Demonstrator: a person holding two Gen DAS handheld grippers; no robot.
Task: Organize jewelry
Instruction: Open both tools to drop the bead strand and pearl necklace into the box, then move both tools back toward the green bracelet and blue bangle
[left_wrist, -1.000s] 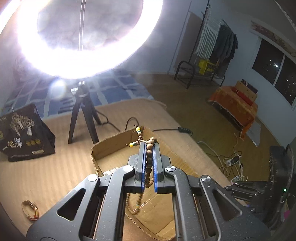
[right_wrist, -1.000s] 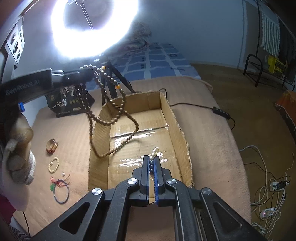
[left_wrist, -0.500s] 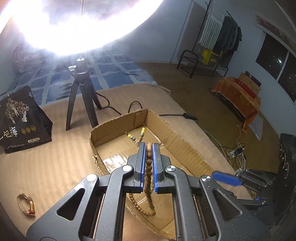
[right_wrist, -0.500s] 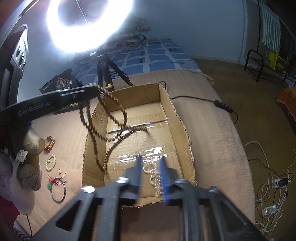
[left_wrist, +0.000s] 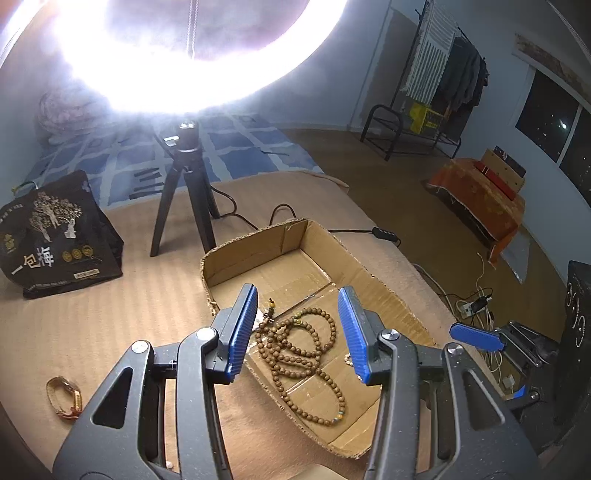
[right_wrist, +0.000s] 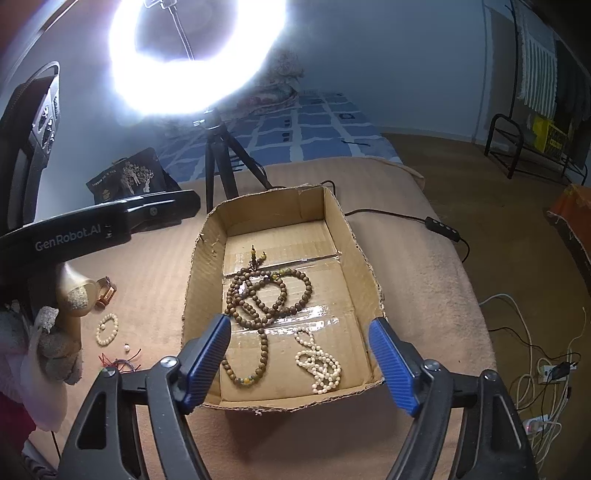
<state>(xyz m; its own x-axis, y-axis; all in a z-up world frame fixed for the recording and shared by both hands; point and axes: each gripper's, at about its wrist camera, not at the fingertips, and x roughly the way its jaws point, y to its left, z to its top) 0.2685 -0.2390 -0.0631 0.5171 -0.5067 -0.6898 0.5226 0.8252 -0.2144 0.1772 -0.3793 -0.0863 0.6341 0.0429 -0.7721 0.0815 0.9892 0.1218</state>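
A long brown wooden bead necklace (left_wrist: 303, 354) (right_wrist: 266, 299) lies coiled on the floor of the open cardboard box (left_wrist: 258, 254) (right_wrist: 201, 273). A white pearl necklace (right_wrist: 320, 365) lies heaped in the box's near right part. My left gripper (left_wrist: 301, 328) is open and empty above the box's near left edge. My right gripper (right_wrist: 314, 358) is open and empty above the box's near end. A gold watch (left_wrist: 64, 400) (right_wrist: 105, 291), a white bead bracelet (right_wrist: 107, 328), a loose pearl (right_wrist: 127, 347) and a red-string bangle (right_wrist: 122, 363) lie on the tan blanket left of the box.
A ring light on a black tripod (left_wrist: 184, 206) (right_wrist: 218, 162) stands behind the box, its cable (right_wrist: 406, 221) running right. A black printed bag (left_wrist: 55, 236) sits at the far left. Cables and a power strip (right_wrist: 543, 369) lie on the floor to the right.
Both grippers have opened. The wooden bead necklace dropped from my left gripper and the pearl necklace from my right gripper; both now lie in the box.
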